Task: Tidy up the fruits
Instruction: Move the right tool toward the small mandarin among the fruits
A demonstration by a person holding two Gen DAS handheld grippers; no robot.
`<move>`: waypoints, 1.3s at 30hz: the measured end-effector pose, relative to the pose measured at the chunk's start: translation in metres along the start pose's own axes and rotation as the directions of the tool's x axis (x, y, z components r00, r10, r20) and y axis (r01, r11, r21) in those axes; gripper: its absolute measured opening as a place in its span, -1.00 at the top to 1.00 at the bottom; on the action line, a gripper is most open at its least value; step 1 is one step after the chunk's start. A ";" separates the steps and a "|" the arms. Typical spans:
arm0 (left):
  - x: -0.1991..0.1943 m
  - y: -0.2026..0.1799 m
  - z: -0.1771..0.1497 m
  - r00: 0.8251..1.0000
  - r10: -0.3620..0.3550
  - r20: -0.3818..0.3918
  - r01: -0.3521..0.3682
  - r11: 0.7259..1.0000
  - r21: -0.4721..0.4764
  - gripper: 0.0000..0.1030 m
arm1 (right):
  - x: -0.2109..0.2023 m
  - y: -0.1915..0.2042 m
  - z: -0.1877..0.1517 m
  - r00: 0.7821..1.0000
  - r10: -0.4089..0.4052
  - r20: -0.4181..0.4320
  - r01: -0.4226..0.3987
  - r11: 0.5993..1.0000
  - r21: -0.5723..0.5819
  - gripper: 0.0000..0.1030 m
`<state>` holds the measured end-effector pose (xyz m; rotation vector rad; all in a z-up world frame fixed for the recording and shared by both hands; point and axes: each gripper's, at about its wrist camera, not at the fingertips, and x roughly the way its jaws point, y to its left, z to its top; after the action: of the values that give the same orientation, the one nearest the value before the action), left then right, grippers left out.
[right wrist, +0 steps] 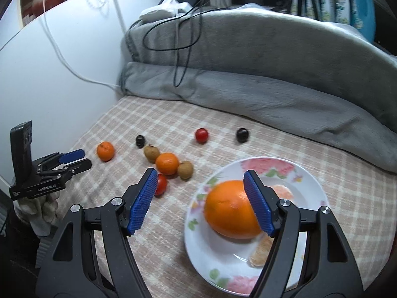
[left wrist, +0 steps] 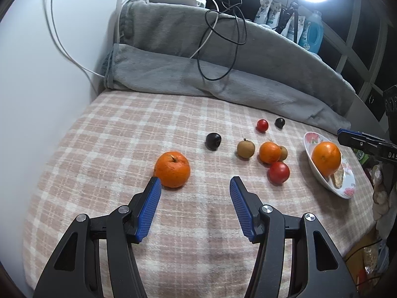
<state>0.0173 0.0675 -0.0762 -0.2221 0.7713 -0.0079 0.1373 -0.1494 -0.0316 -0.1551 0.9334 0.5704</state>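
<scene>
Between your right claw (right wrist: 200,182) fingers, low in the flowered plate (right wrist: 307,186), sits the large orange (right wrist: 229,209); the right pad overlaps its side, the left pad stands clear, so the claw is spread and pinching nothing. Peeled segments (right wrist: 259,254) lie in the plate beneath the right finger. Beyond the left finger, on the checked worktop (right wrist: 173,124), you have a red tomato (right wrist: 162,185), a mandarin (right wrist: 167,163) and two brown fruits touching it. Your left claw (left wrist: 195,181) is also spread and empty, with a mandarin (left wrist: 172,166) just beyond its left fingertip. Farther out lie a dark plum (left wrist: 213,141), a small tomato (left wrist: 262,125) and another dark fruit (left wrist: 280,122).
</scene>
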 end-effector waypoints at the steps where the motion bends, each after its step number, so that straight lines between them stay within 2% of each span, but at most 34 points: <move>1: 0.001 0.001 0.000 1.000 0.001 -0.002 -0.001 1.000 -0.004 -0.11 | 0.003 0.003 0.002 1.000 0.012 -0.010 -0.012 1.000 -0.010 -0.44; 8: 0.008 0.008 0.001 1.000 -0.004 -0.019 0.003 1.000 -0.021 -0.11 | 0.032 0.027 0.014 0.994 0.046 -0.094 -0.056 0.993 -0.103 -0.44; 12: 0.012 0.010 0.002 1.000 -0.006 -0.026 0.005 1.000 -0.024 -0.11 | 0.049 0.037 0.018 0.990 0.036 -0.137 -0.056 0.988 -0.145 -0.43; 15: 0.013 0.012 0.003 1.000 -0.006 -0.030 0.005 1.000 -0.026 -0.11 | 0.065 0.041 0.019 0.984 0.034 -0.174 -0.064 0.984 -0.167 -0.26; 21: 0.018 0.016 0.005 0.999 -0.005 -0.038 0.004 1.000 -0.030 -0.11 | 0.081 0.045 0.021 0.977 0.031 -0.212 -0.073 0.978 -0.194 -0.23; 23: 0.020 0.017 0.005 0.999 -0.008 -0.041 0.007 0.999 -0.032 -0.11 | 0.086 0.048 0.023 0.974 0.033 -0.225 -0.079 0.977 -0.200 -0.07; 24: 0.020 0.017 0.006 0.999 -0.010 -0.042 0.008 0.999 -0.033 -0.10 | 0.090 0.049 0.024 0.971 0.037 -0.236 -0.086 0.976 -0.200 0.07; 39: 0.035 0.021 0.012 0.998 -0.019 -0.062 0.017 0.999 -0.039 -0.10 | 0.118 0.051 0.027 0.955 0.011 -0.297 -0.082 0.970 -0.229 0.09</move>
<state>0.0494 0.0873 -0.0965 -0.2660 0.8322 -0.0176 0.1841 -0.0494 -0.1032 -0.4458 1.1572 0.7163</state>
